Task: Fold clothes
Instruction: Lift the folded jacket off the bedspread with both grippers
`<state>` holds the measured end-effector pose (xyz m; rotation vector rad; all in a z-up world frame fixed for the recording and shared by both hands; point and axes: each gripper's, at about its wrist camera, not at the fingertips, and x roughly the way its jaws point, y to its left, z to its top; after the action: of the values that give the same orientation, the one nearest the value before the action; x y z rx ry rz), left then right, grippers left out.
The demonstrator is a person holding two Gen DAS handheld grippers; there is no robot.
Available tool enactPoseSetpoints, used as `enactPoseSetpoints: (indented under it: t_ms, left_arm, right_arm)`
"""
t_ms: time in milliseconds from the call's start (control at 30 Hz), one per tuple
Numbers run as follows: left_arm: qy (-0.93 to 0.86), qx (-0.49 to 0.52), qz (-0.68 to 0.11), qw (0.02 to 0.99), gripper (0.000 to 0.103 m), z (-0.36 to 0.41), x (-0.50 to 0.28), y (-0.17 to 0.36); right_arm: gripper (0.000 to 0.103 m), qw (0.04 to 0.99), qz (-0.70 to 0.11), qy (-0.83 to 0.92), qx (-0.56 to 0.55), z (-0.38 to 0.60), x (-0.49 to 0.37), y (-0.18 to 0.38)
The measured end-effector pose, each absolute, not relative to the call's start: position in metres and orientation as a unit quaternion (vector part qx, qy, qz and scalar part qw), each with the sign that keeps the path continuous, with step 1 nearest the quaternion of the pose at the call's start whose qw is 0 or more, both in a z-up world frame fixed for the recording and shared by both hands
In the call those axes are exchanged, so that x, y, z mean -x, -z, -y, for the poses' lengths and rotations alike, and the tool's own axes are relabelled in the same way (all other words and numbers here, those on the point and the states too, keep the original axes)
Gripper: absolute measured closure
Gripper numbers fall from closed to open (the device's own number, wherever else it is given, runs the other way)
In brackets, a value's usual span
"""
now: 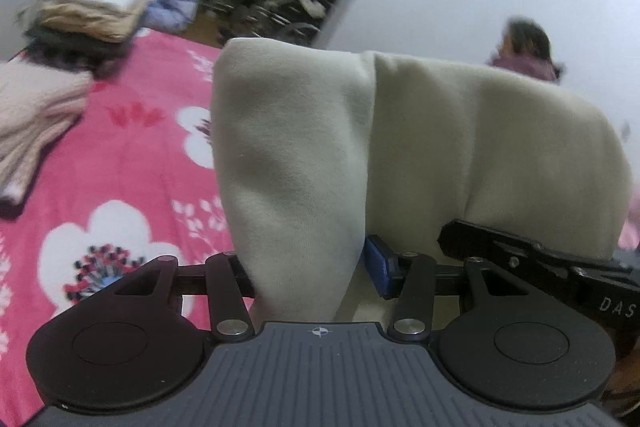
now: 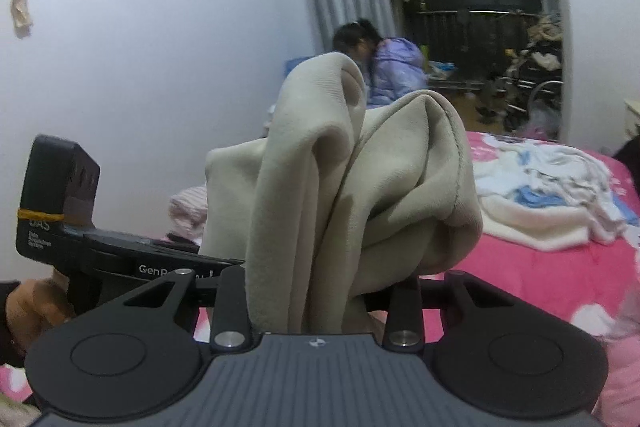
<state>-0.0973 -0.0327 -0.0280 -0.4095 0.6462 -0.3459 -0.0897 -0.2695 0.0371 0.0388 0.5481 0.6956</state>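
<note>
Judging from the bed, the task is partly complete: a stack of folded clothes [image 1: 96, 9] stands at 10 o'clock in the left wrist view, with a second folded pile [image 1: 36, 119] at 9 o'clock, both resting on the pink floral bedspread [image 1: 132, 163]. Work remains: the right wrist view shows a loose heap of unfolded laundry [image 2: 548, 187], white with blue patches, lying at 3 o'clock on the same bedspread. The item in hand is a cream garment [image 1: 400, 147], held clear of the bed between both tools and not yet laid flat, so its folding appears to be at an early stage. The left gripper [image 1: 308, 275] stands partly closed and pinches a thick fold of the cream garment, which rises from between the fingers toward 12 o'clock and fills the centre of the view; a blue pad [image 1: 378, 265] presses against the cloth on one side. The right gripper [image 2: 320, 291] is likewise partly closed on a bunched, multi-layer section of the same garment, which stands up toward 12 o'clock. Each tool shows in the other's view, just beside the cloth, at 4 o'clock in the left view and at 8 o'clock in the right. Two other people are visible in the background, away from the work.
</note>
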Motion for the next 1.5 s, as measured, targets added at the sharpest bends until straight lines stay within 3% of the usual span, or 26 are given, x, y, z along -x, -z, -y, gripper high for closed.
enactPoseSetpoints:
  t_ms: [233,467,800,967,1200,1367,1500]
  left_arm:
    - [0.073,0.238,-0.269,0.93,0.055,-0.063,0.121,0.018]
    - [-0.03,0.184,-0.245,0.951,0.055,-0.169,0.118,-0.031]
    - [-0.055,0.15,-0.339,0.927,0.055,-0.292,-0.017,-0.068]
    - [-0.03,0.172,-0.381,0.908,0.056,-0.332,-0.125,-0.024]
    - [-0.053,0.164,-0.475,0.863,0.06,-0.349,-0.232,0.08]
    - [-0.027,0.176,-0.446,0.877,0.061,-0.357,-0.224,0.057]
    - [-0.028,0.183,-0.451,0.873,0.059,-0.366,-0.241,0.085]
  right_arm:
    - [0.064,0.872,-0.257,-0.417,-0.003,0.18,0.076,-0.048]
    - [0.064,0.828,-0.251,-0.498,-0.061,0.061,0.043,-0.057]
    - [0.064,0.721,-0.344,-0.548,-0.246,-0.062,-0.101,-0.027]
    - [0.065,0.667,-0.434,-0.507,-0.331,-0.083,-0.204,0.016]
    - [0.065,0.613,-0.559,-0.372,-0.417,-0.095,-0.301,0.153]
    - [0.066,0.606,-0.545,-0.379,-0.439,-0.084,-0.313,0.16]
    - [0.067,0.62,-0.523,-0.39,-0.436,-0.081,-0.324,0.155]
